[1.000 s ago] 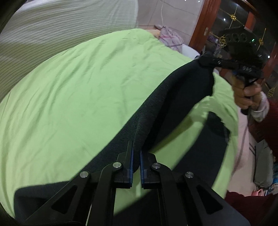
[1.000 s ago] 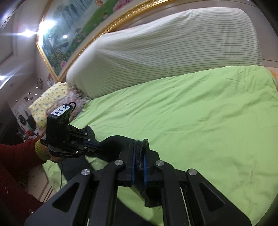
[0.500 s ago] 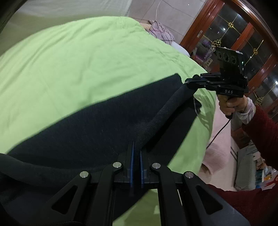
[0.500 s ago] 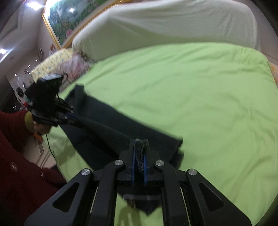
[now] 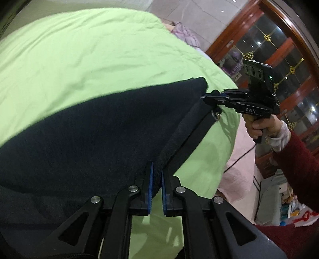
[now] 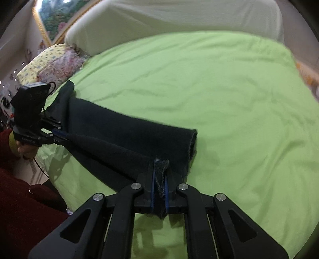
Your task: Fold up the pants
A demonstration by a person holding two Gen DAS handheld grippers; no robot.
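Note:
Dark navy pants (image 5: 99, 127) lie stretched across the green bed sheet (image 5: 89, 55), also seen in the right wrist view (image 6: 123, 135). My left gripper (image 5: 156, 173) is shut on one edge of the pants near the bed's front side. My right gripper (image 6: 159, 169) is shut on the hem end of the pants. A taut fold of fabric runs between the two grippers. The right gripper also shows in the left wrist view (image 5: 207, 97), and the left gripper in the right wrist view (image 6: 59, 137).
The green sheet (image 6: 219, 89) covers a wide bed. A striped white bolster (image 6: 169, 18) lies along the far side, with patterned pillows (image 6: 51, 63) at the left. A wood and glass cabinet (image 5: 279, 59) stands beyond the bed edge.
Both grippers have lowered the pants from hanging in the air toward the bed. The fabric now lies spread on the sheet, with the far leg end resting flat.

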